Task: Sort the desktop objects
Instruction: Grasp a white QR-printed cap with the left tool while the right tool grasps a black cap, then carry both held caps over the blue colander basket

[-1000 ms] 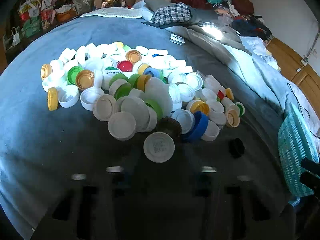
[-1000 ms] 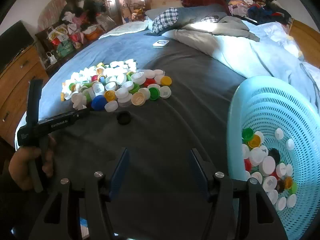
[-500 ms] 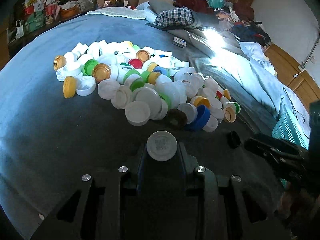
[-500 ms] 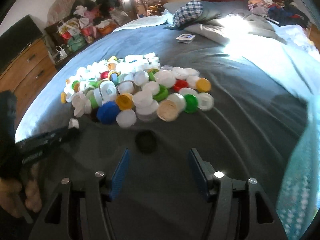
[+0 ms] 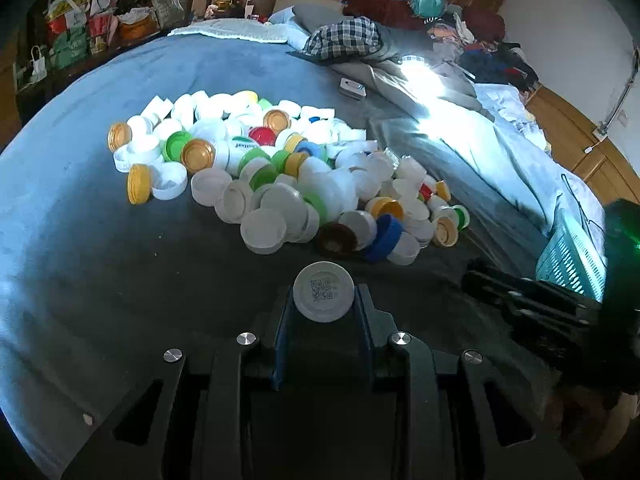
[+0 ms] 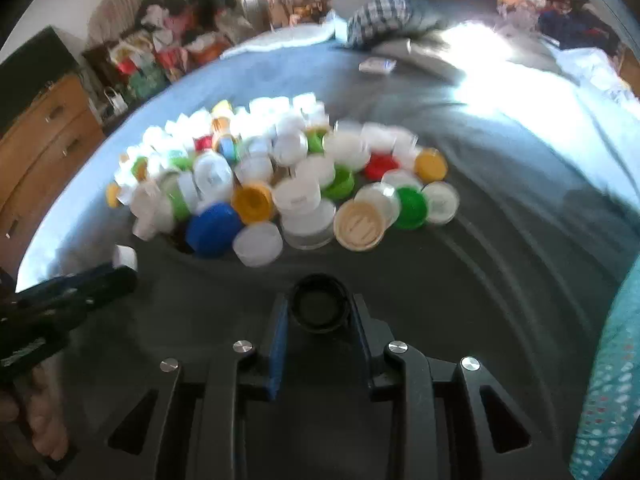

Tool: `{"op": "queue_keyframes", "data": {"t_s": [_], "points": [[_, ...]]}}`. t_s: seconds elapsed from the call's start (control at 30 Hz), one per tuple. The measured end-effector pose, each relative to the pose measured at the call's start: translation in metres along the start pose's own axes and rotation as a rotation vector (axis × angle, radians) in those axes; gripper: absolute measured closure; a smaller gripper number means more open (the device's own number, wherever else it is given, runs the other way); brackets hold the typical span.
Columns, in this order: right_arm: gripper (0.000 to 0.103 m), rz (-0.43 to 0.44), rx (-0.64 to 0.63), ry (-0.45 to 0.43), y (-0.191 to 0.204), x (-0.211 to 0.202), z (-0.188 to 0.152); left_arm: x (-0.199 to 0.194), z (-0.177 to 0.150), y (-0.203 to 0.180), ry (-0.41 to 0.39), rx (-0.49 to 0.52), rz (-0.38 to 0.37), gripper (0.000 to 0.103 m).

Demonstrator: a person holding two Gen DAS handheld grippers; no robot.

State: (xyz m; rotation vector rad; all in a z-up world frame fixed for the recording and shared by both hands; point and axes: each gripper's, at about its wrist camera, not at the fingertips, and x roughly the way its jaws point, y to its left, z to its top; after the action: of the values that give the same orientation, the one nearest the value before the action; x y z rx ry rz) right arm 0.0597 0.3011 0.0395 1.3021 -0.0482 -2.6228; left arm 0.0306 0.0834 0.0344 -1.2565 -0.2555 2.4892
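Note:
A heap of bottle caps (image 5: pixel 280 172), mostly white with green, yellow, red and blue ones, lies on the grey-blue bedspread (image 5: pixel 80 260); it also shows in the right wrist view (image 6: pixel 288 184). My left gripper (image 5: pixel 323 300) is shut on a white cap with a QR code (image 5: pixel 323 291), just in front of the heap. My right gripper (image 6: pixel 319 310) is shut on a black cap (image 6: pixel 319 307), in front of the heap's right side. Each gripper shows in the other's view: the right one (image 5: pixel 532 300), the left one (image 6: pixel 68 292).
A turquoise mesh basket (image 5: pixel 572 256) stands at the right; its rim shows in the right wrist view (image 6: pixel 616 360). A crumpled quilt (image 5: pixel 460 132), a plaid cloth (image 5: pixel 344 38) and a small white device (image 5: pixel 352 89) lie beyond. A wooden dresser (image 6: pixel 36 136) stands left.
Both grippers moved in and closed: the left on the white QR cap, the right on the lone black cap. The right gripper swung left, away from the basket, toward the heap.

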Motion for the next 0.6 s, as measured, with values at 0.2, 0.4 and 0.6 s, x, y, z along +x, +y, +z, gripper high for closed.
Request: {"op": "queue_keyframes", "data": {"t_s": [0.2,0.4,0.6], "points": [[0.072,0.004,-0.008,-0.092,0.003,-0.061,0.003,-0.021,0.007,-0.029,-0.018,0.047,-0.019,0.078],[0.072,-0.061,-0.001,-0.156,-0.011,-0.117,0.009,-0.040,0.016,-0.077,-0.040,0.123,-0.053,0.078],[0.072,-0.129,0.028,-0.200,-0.034,-0.160,0.004,-0.051,0.021,-0.129,-0.045,0.204,-0.093,0.078]]}}
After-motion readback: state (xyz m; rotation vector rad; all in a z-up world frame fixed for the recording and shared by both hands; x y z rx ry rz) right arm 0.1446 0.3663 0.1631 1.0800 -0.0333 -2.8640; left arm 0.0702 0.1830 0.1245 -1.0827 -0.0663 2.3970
